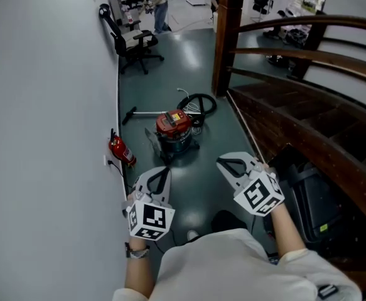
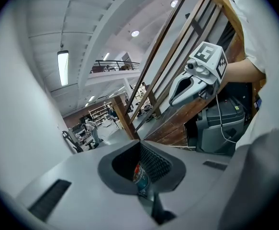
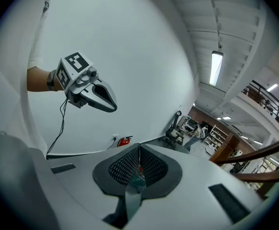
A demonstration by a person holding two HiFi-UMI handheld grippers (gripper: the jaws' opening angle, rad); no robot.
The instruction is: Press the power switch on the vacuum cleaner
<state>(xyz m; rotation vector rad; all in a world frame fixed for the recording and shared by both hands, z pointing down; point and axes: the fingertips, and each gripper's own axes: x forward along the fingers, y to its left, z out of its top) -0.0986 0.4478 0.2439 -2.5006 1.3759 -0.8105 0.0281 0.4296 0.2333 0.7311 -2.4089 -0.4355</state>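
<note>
Red-lidded teal vacuum cleaner [image 1: 174, 130] stands upright on the floor [image 1: 189, 61].

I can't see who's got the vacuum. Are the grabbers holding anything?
Nothing. The left gripper and right gripper are shut and empty; the vacuum cleaner sits apart.

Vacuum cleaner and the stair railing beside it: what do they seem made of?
The vacuum cleaner looks like moulded plastic on top, red with a sheen; its teal drum could be plastic or painted metal. The stair railing looks like dark varnished wood: brown, with highlights along the curved rails.
</note>
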